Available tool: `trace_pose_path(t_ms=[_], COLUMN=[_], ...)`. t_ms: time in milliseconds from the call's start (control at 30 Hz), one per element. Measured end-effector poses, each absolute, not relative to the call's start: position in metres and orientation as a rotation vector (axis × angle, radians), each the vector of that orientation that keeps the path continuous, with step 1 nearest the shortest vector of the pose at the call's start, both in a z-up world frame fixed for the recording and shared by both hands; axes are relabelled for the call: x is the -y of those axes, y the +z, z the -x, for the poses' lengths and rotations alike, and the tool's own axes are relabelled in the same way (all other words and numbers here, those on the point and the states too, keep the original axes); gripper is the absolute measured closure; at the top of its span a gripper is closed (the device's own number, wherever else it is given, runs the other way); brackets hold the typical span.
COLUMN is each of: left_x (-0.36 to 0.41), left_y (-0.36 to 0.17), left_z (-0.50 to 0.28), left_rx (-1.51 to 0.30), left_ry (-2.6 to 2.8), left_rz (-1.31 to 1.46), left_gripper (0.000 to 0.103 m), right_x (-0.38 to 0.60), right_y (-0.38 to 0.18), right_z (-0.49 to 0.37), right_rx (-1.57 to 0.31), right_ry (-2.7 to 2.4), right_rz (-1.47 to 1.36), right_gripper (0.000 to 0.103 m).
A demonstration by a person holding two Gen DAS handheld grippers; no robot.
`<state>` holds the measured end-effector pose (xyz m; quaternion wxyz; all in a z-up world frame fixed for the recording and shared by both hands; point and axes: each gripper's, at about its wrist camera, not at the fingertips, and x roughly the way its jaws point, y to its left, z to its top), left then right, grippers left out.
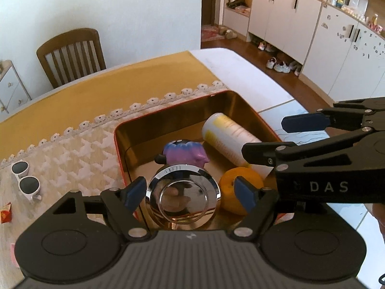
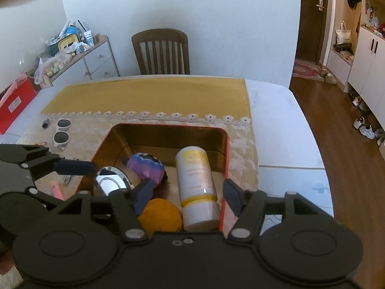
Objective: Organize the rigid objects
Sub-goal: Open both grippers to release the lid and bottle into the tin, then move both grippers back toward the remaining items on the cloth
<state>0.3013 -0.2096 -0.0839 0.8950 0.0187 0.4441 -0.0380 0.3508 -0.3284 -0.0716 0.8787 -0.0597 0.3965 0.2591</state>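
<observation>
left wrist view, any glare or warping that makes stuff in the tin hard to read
Left wrist view: the chrome lid mirrors the room, so its surface reads as warped reflections; the gold tin wall glows with reflected light; fisheye bends the table edge. Right wrist view: the same lid shows a bright white highlight; print on the white bottle is too soft to read.

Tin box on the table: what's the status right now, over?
Both grippers open: left gripper around the chrome-lidded jar, right gripper over the white bottle. Tin box also holds orange, purple toy. Sunglasses outside. Nothing blocking.
</observation>
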Motion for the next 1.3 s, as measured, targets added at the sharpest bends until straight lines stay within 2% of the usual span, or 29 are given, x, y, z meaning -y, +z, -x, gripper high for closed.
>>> trace_pose_path(t_ms=[200, 267, 400, 833, 1067, 1300], left_x=[0.205, 0.202, 0.194, 0.129, 0.076, 0.017], left_y=[-0.071, -0.065, -0.056, -0.040, -0.044, -0.051], left_z=[-0.286, -0.279, -0.263, -0.207, -0.183, -0.162], left_rx=[-0.880, -0.861, -0.832, -0.738, -0.743, -0.753], left_ry=[-0.083, -0.087, -0.087, -0.010, 0.014, 0.066], left_rz=[-0.016, -0.011, 0.003, 0.018, 0.029, 0.052], left_gripper=[0.023, 0.023, 0.023, 0.020, 0.020, 0.020], right_x=[0.328, 0.328, 0.325, 0.281, 0.245, 0.199], right_y=[-0.061, -0.056, -0.047, -0.027, -0.026, -0.033], right_z=[-0.339, -0.334, -0.321, -0.276, -0.249, -0.223], right_rx=[-0.810, -0.799, -0.777, -0.720, -0.692, -0.693], right_ry=[0.540, 0.543, 0.553, 0.583, 0.589, 0.605], right_rz=[0.111, 0.099, 0.090, 0.075, 0.071, 0.099], right_gripper=[0.036, 0.031, 0.028, 0.006, 0.000, 0.000])
